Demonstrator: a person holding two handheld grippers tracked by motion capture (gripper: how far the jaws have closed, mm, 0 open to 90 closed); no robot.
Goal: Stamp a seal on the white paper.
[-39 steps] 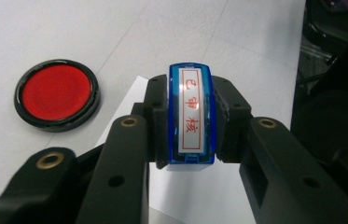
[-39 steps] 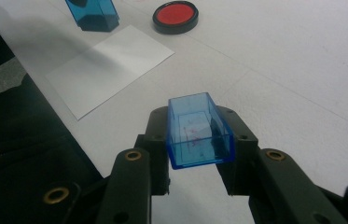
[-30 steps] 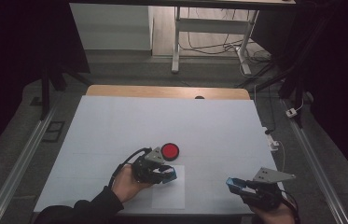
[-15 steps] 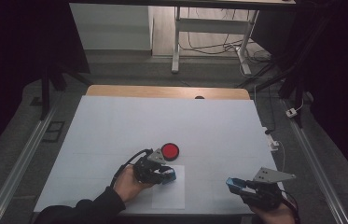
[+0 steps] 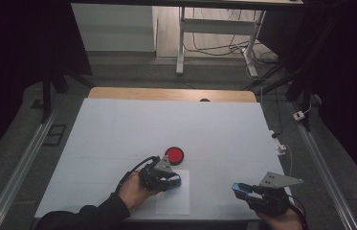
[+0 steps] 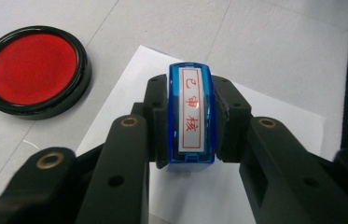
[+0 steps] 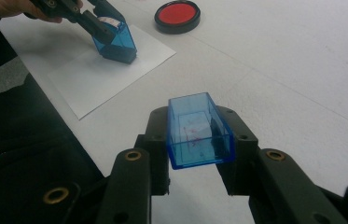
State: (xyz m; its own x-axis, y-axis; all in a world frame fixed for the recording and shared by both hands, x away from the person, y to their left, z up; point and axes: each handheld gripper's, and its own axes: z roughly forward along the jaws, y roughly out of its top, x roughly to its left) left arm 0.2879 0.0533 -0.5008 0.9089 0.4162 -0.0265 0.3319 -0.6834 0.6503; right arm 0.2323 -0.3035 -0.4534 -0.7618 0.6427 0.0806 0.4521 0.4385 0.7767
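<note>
Holding one stamp [image 6: 191,119], one cap [image 7: 198,130] (both blue), one ink pad [image 6: 32,71]

This looks like a lab recording booth: a white-topped work table [image 5: 176,124] stands between dark curtains, grey metal floor rails [image 5: 18,172] run along both sides, and loose black cables [image 5: 214,45] trail under a white desk frame [image 5: 182,38] at upper centre.
</note>
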